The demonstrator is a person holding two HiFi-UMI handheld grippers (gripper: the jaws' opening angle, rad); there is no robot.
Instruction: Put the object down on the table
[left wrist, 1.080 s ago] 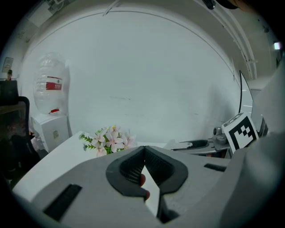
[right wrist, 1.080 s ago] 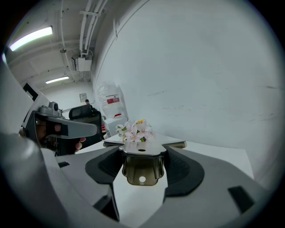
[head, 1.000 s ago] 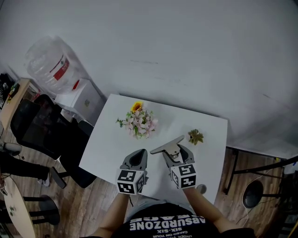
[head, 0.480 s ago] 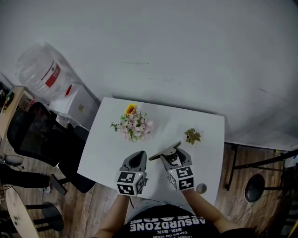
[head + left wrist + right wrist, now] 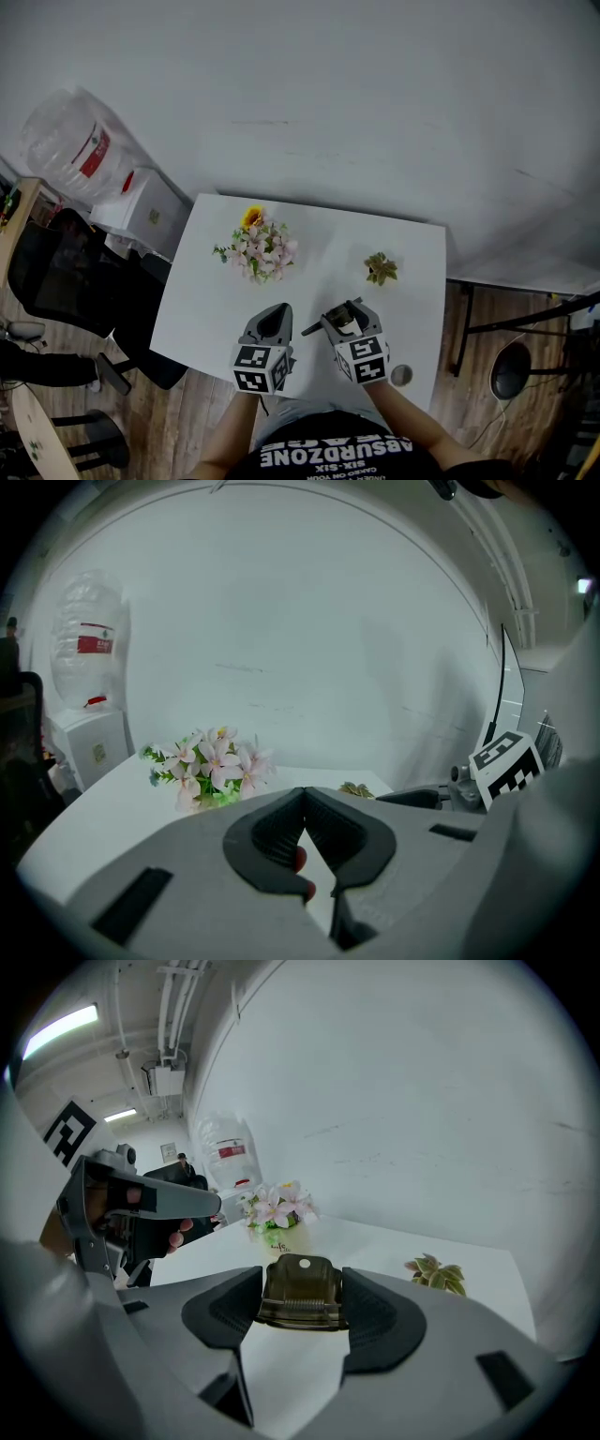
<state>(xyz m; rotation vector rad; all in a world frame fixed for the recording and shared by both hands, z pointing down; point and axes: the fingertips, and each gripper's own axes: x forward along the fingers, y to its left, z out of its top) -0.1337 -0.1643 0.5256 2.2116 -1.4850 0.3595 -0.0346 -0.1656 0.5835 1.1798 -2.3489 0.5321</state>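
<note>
Right gripper [image 5: 301,1283] has sunk toward the table [image 5: 211,300]. My jaws have just closed slightly and are clamped on the brown clip [image 5: 300,1305], apparently not yet touching the tabletop. Left gripper [image 5: 304,794]: jaws together, empty. Judgement: lower further before release.

We log: left tongs [image 5: 303,793] shut, tips meeting, nothing between. Right tongs [image 5: 336,321] clamped on brown clip [image 5: 300,1299], jaws just closed slightly. Both side by side, pitched down-forward.
</note>
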